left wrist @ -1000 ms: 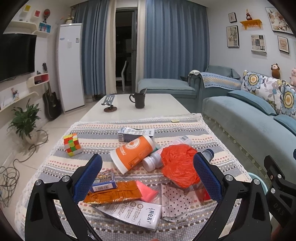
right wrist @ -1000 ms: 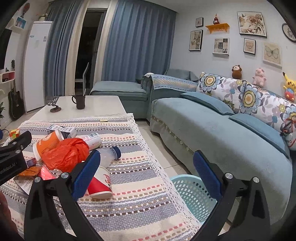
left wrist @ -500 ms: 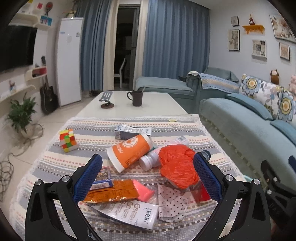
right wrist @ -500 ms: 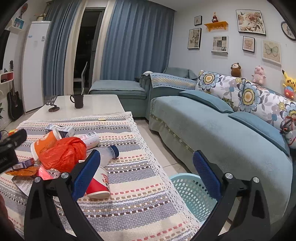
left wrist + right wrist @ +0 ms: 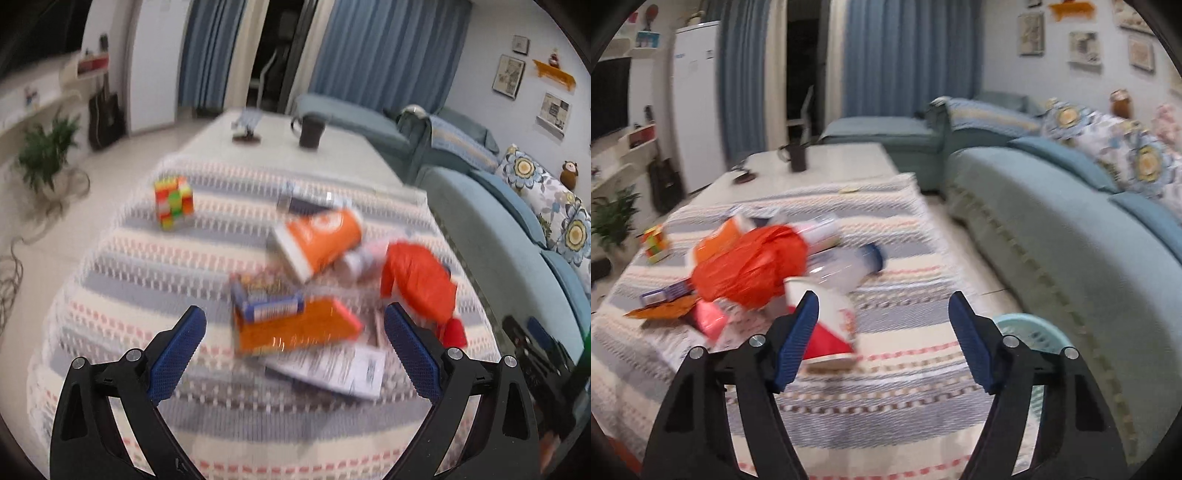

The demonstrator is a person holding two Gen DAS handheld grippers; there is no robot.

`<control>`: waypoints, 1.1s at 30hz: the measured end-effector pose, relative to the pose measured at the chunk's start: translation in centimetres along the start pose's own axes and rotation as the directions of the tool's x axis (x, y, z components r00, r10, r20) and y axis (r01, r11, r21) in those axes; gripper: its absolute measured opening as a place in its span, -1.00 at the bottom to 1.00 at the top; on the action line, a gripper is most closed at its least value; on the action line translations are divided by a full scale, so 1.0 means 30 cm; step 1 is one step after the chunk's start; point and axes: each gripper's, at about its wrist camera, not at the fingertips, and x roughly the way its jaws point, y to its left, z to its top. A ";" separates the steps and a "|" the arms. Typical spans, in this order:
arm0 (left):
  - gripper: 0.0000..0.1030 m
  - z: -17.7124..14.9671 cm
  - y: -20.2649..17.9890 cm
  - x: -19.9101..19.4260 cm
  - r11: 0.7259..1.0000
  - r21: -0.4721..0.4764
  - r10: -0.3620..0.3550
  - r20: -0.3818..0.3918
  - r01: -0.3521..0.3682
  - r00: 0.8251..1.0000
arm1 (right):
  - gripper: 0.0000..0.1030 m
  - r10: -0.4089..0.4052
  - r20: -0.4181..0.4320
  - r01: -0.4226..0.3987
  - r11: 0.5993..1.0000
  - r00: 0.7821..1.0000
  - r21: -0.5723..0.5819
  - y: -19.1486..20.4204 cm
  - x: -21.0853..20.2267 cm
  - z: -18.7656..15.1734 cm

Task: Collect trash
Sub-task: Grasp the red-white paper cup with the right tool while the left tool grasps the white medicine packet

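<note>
While my right claw (image 5: 882, 332) has been narrowing, empty, the red-and-white paper cup (image 5: 827, 328) lies on the bench just left of it, nearer than my wide-open, empty left claw (image 5: 295, 350).

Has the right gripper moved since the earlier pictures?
Yes. The right gripper has come down toward the red-and-white paper cup, which now looks nearer against the striped cloth; its jaws have just been closing, nothing between them.

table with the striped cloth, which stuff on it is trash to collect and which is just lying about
Trash to collect: orange cup, crumpled orange bag, clear bottle, red-and-white paper cup, orange wrapper, white leaflet. Likely goes into the teal basket.

Just lying about: puzzle cube, dark mug, phone stand.
</note>
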 end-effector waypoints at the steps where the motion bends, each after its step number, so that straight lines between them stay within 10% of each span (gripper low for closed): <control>1: 0.83 -0.013 -0.001 0.014 1.000 0.008 -0.015 -0.028 0.016 0.999 | 0.33 0.033 -0.019 -0.033 0.999 0.999 -0.001 0.011 0.012 -0.002; 8: 0.80 -0.123 -0.059 0.142 0.998 -0.041 -0.047 -0.166 0.040 0.985 | 0.34 0.090 -0.112 -0.092 0.996 0.990 -0.009 0.079 0.094 -0.017; 18: 0.64 -0.182 -0.158 0.265 0.988 0.135 0.110 -0.245 -0.078 0.963 | 0.34 0.051 -0.209 -0.063 0.997 0.977 -0.052 0.089 0.197 -0.055; 26: 0.61 -0.181 -0.003 0.144 0.993 0.049 0.114 -0.272 -0.105 0.956 | -0.24 0.087 -0.217 -0.091 0.996 0.972 -0.008 0.048 0.199 -0.053; 33: 0.75 -0.119 0.067 0.128 0.990 -0.135 0.001 -0.249 -0.035 0.969 | -0.24 0.122 -0.219 -0.123 0.992 0.968 0.010 0.042 0.197 -0.051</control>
